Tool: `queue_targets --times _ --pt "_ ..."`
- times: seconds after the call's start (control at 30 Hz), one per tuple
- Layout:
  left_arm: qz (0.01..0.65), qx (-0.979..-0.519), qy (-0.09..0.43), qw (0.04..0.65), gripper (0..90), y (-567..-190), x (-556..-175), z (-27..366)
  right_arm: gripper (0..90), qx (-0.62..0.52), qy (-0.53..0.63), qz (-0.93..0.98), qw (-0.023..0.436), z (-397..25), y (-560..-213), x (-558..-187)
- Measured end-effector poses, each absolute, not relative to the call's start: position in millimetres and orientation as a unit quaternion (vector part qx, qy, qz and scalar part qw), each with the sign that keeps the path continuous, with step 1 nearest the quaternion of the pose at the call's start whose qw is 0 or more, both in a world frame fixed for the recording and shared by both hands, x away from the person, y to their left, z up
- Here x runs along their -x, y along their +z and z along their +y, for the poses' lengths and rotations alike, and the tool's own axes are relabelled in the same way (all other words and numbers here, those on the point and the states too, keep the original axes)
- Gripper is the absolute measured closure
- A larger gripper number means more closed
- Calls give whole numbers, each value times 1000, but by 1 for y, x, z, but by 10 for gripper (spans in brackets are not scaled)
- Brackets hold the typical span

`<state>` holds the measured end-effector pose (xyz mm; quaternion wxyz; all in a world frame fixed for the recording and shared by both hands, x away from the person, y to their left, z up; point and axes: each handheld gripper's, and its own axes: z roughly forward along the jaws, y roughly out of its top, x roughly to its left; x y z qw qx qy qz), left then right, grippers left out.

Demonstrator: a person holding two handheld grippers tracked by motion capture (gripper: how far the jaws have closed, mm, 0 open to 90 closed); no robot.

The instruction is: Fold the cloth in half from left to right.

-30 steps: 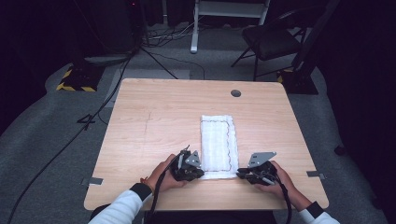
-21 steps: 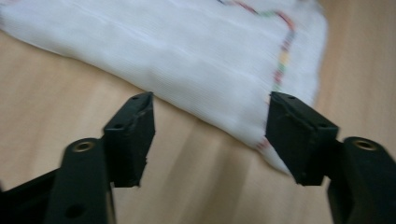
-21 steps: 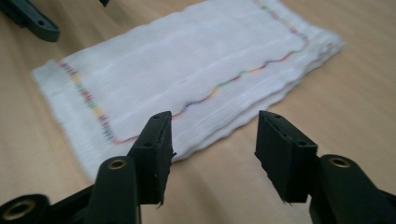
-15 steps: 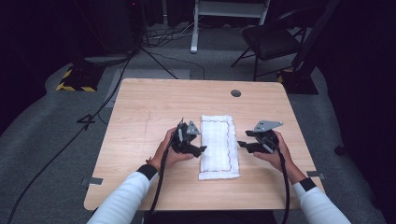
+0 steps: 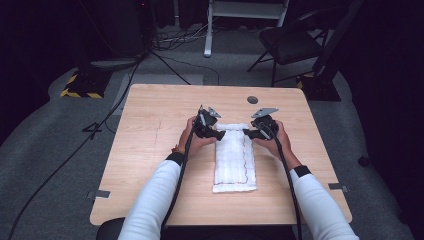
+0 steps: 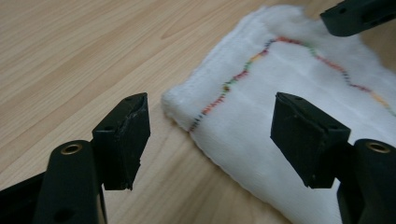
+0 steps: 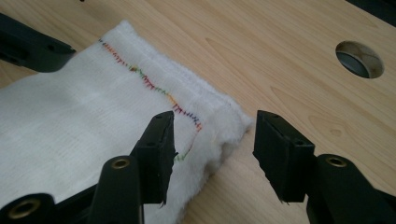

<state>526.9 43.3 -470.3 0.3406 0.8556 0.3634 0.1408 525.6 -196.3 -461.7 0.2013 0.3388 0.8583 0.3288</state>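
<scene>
Near edge of light wooden table (image 5: 150,165): two white-sleeved forearms (image 5: 150,200) coming in from bottom, black cables (image 5: 180,170) trailing back along them. Bare wood btwn sleeves and cloth.

Mid-table: folded white towel w/ wavy multicolour stitch line (image 5: 234,157) lying flat, long axis running away from person, centred btwn the hands. Near short edge free, nothing on it.

At towel's far end: left black two-jaw gripper (image 5: 216,134) held in left hand (image 5: 192,140), tips at far-left corner of towel. In left gripper view, jaws spread wide, nothing btwn pads; towel corner (image 6: 187,100) sitting in the gap, one pad (image 6: 126,135) over bare wood, other pad (image 6: 306,135) over cloth. Tip of other gripper visible top right there, over far edge of towel.

Right black two-jaw gripper (image 5: 250,134) in right hand (image 5: 272,140), w/ grey three-cornered plate (image 5: 264,112) on top, tips at far-right corner. In right gripper view, jaws apart, released, straddling the thick folded corner (image 7: 219,126): one pad (image 7: 156,154) over cloth, other (image 7: 280,154) over wood. Cannot tell if pads touch cloth.

Just beyond grippers: round cable hole in tabletop (image 5: 252,99), well apart from towel, nothing blocking.

Beyond table, on grey carpet: yellow-black striped floor block (image 5: 80,91) at left, loose black floor cables (image 5: 170,65), white metal stand frame (image 5: 245,20), dark folding chair (image 5: 290,45) at right. Bits of grey tape on floor beside table (image 5: 101,193). Rest in dark.
</scene>
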Motion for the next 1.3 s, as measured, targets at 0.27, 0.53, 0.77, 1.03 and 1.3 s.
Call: queue_targets --times 0.27,0.53,0.77,1.03,1.3 --pt "391 -855 142 311 281 -484 -548 34 496 -372 306 854 194 -188 -471 -546" --pt "406 -851 124 310 273 -490 -556 33 517 -389 295 854 178 -193 -481 -558" --pt "399 -854 116 314 289 -491 -557 35 569 -398 307 852 144 -197 -484 -563" --pt "379 -862 100 321 431 -489 -555 34 691 -397 325 851 115 -199 -486 -564" --pt "367 -867 75 330 721 -487 -553 33 826 -370 320 862 129 -193 -485 -558"
